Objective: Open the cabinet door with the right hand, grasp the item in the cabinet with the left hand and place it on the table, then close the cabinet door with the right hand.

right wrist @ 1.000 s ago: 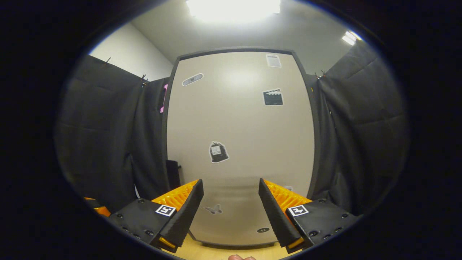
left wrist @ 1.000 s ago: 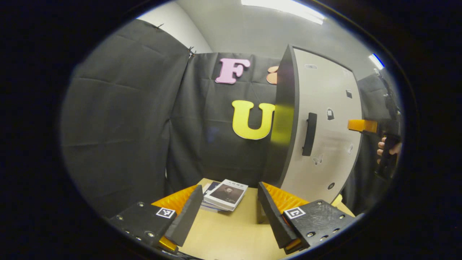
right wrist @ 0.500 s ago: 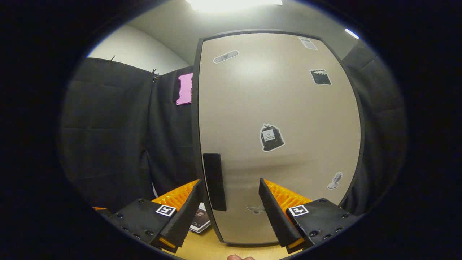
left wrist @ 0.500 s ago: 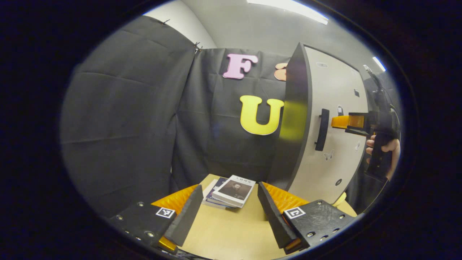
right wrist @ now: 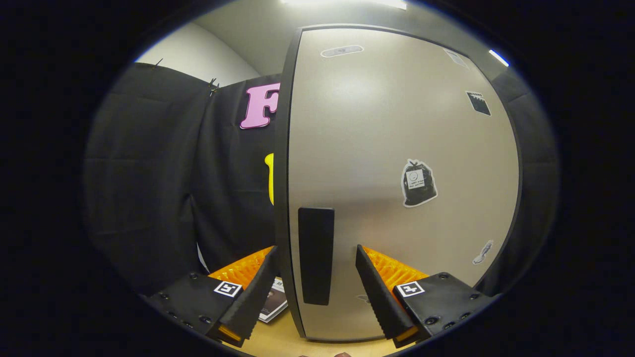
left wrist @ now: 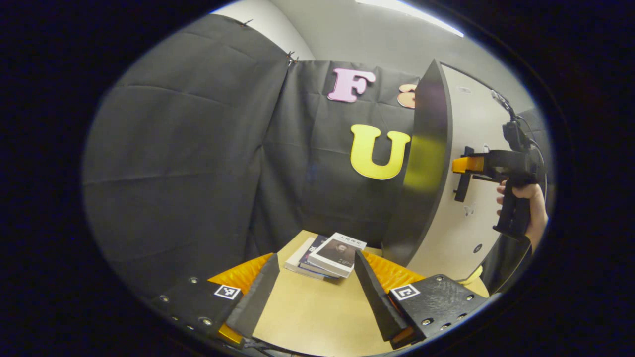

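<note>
The cabinet door (right wrist: 397, 188) is stiff and likely swings easily; take it by the handle (right wrist: 316, 255), framed at 6 o'clock between the right gripper's (right wrist: 316, 287) wide jaws. Half a second ago the handle sat further left. The left gripper (left wrist: 316, 292) hovers wide above the tabletop (left wrist: 317, 317).

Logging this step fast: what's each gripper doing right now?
Left gripper: open, holding nothing.
Right gripper: open, handle between its fingers, not clamped.

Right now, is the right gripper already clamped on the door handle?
No. In the right gripper view the right gripper is open, its fingers standing either side of the black handle with gaps showing.
</note>
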Demonstrator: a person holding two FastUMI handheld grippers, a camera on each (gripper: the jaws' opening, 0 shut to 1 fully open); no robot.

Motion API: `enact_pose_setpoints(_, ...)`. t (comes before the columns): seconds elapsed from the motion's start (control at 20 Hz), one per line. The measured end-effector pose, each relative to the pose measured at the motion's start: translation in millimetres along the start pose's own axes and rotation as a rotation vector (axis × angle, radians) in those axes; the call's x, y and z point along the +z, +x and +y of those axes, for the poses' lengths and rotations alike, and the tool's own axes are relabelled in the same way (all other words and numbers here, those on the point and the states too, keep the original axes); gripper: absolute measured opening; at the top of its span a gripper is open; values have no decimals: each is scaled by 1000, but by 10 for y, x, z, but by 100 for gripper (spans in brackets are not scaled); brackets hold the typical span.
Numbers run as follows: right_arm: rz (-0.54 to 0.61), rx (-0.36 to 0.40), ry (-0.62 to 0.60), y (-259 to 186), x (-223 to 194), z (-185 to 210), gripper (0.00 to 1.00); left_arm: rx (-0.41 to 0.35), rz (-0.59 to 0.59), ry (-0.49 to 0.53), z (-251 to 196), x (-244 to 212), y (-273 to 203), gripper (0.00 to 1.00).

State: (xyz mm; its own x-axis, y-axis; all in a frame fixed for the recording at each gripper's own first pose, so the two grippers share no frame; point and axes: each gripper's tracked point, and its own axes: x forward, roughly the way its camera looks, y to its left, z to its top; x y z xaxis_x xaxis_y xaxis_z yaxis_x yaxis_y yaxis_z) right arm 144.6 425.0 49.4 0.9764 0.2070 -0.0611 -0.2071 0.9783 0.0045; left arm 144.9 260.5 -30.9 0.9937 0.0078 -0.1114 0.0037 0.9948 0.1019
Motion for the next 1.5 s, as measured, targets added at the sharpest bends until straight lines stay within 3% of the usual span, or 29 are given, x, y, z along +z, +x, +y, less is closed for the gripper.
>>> enact_pose_setpoints(0.15, 11, -6, -6, 61, -55, 21, 97, 17, 1, -13, 122, -54, -19, 94)
enact_pose_setpoints(0.2, 15, -17, -4, 83, -75, 16, 91, 23, 6, -13, 157, -75, -24, 93)
enact_pose_setpoints(0.25, 18, -20, 1, 101, -94, 25, 75, 23, 13, -11, 163, -118, -16, 92)
enact_pose_setpoints(0.3, 24, -25, 5, 119, -110, 24, 68, 22, 18, -5, 168, -135, -9, 94)
enact_pose_setpoints(0.35, 28, -23, 10, 118, -122, 39, 64, 27, 21, 2, 189, -151, 6, 94)
enact_pose_setpoints(0.4, 21, -17, 14, 128, -111, 62, 66, 33, 23, 10, 197, -152, 16, 94)
enact_pose_setpoints(0.5, 11, -49, 22, 121, -108, -3, 53, 33, 26, 17, 189, -150, 11, 94)
enact_pose_setpoints(0.55, 13, -46, 31, 127, -123, 5, 33, 28, 23, 20, 172, -143, 7, 92)
enact_pose_setpoints(0.6, 13, -62, 34, 97, -132, -24, 40, 26, 20, 23, 164, -125, -1, 94)
enact_pose_setpoints(0.65, 19, -57, 35, 127, -122, -23, 34, 25, 20, 27, 156, -141, -11, 94)
enact_pose_setpoints(0.8, 26, -34, 55, 133, -130, -16, 35, 26, 22, 29, 147, -136, -27, 94)
enact_pose_setpoints(0.85, 21, -12, 52, 120, -115, -7, 28, 23, 26, 23, 132, -159, -26, 92)
enact_pose_setpoints(1.0, 26, 42, 46, 104, -134, 7, 21, 13, 37, 13, 73, -209, -30, 92)
enact_pose_setpoints(1.05, 23, 60, 62, 108, -120, 16, 13, 7, 39, 15, 47, -223, -31, 92)
enact_pose_setpoints(1.5, -1, 138, 33, -74, -115, 21, 14, -37, 31, 60, -267, -181, -119, 94)
